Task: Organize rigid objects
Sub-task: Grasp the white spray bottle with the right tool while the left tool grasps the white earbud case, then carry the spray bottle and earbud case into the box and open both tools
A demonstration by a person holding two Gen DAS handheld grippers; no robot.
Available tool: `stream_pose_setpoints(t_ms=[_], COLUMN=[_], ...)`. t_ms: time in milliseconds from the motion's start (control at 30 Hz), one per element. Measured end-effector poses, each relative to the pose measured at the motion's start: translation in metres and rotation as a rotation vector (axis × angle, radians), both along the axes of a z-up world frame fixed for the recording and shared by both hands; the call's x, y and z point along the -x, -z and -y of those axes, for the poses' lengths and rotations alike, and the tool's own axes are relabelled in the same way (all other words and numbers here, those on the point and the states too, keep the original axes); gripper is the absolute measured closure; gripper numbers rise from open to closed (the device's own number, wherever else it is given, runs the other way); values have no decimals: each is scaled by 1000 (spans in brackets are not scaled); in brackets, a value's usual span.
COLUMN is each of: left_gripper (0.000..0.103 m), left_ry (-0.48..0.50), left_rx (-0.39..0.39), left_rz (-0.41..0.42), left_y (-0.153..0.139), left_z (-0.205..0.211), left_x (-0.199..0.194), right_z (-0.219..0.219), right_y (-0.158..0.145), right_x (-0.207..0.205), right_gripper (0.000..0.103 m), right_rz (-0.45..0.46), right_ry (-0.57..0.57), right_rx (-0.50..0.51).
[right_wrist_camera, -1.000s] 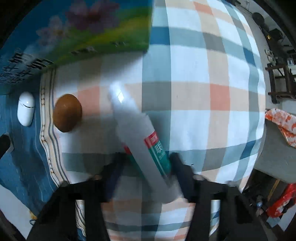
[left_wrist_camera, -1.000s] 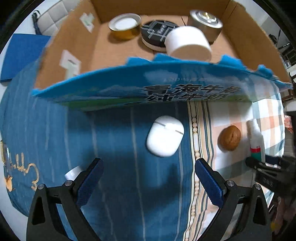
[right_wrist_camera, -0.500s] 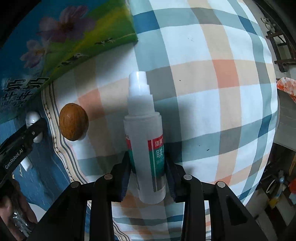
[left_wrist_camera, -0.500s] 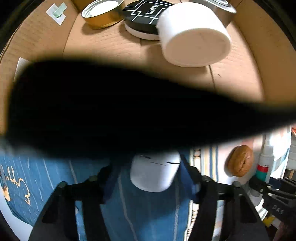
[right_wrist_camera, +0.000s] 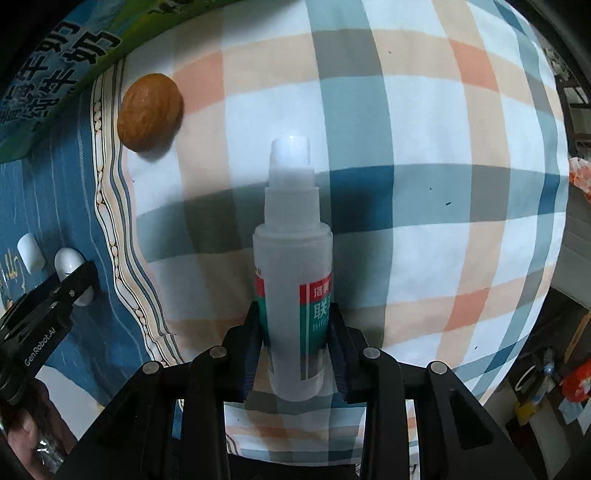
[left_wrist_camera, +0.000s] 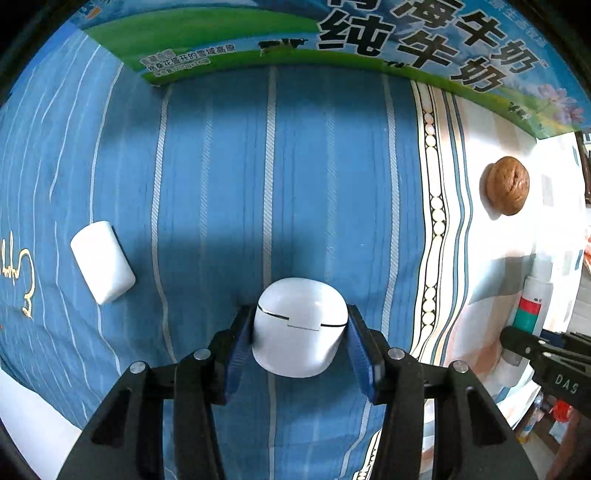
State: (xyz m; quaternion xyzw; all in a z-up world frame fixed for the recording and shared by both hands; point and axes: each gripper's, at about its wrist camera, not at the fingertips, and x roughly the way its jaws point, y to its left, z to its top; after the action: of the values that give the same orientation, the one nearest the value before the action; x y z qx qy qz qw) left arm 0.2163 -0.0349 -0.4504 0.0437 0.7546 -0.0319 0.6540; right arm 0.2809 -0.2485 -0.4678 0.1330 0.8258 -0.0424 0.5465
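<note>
The smooth white rounded plastic earbud case [left_wrist_camera: 301,328] sat on the blue striped bedsheet [left_wrist_camera: 221,184], pinched between the left gripper [left_wrist_camera: 300,341] pads. The translucent white spray bottle [right_wrist_camera: 293,295] lay clamped low in the right gripper [right_wrist_camera: 295,332]. Either could slip or pivot on lifting, the bottle being top-heavy. A brown walnut [left_wrist_camera: 506,184] lay near the milk carton box [left_wrist_camera: 369,33].

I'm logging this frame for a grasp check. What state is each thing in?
Left gripper: shut on earbud case.
Earbud case: lid closed, gripped.
Right gripper: shut on spray bottle.
Spray bottle: capped, gripped.
Walnut: whole, lying loose.
White block: lying loose.
</note>
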Motion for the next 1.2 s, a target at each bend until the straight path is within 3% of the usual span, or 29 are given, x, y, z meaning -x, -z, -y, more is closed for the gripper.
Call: stream_pose_setpoints(t_ms=[300,400,633,833,1200], left_gripper=[54,56,56,56,56], left_ry=[-9,-11,9,15,57], left_rx=[-21,-21,-38,12,98], left_rz=[5,6,44,104,239], left_y=[-4,-4,-11,-52,-145], left_z=[13,-1,9,24,37], left_x=[-9,-18,-11,17,38], right_z=[-27,-35,-47,-60,-85], right_y=[3,6,-1,-34,-127], right_x=[-12,-18,-3,12,10], right_gripper=[65,66,68,68,68], right_rz=[-15,-14,16,105,288], right_ry=[-8,-12,-43,-40,-104], right_rx=[26,33,38,-29,-111])
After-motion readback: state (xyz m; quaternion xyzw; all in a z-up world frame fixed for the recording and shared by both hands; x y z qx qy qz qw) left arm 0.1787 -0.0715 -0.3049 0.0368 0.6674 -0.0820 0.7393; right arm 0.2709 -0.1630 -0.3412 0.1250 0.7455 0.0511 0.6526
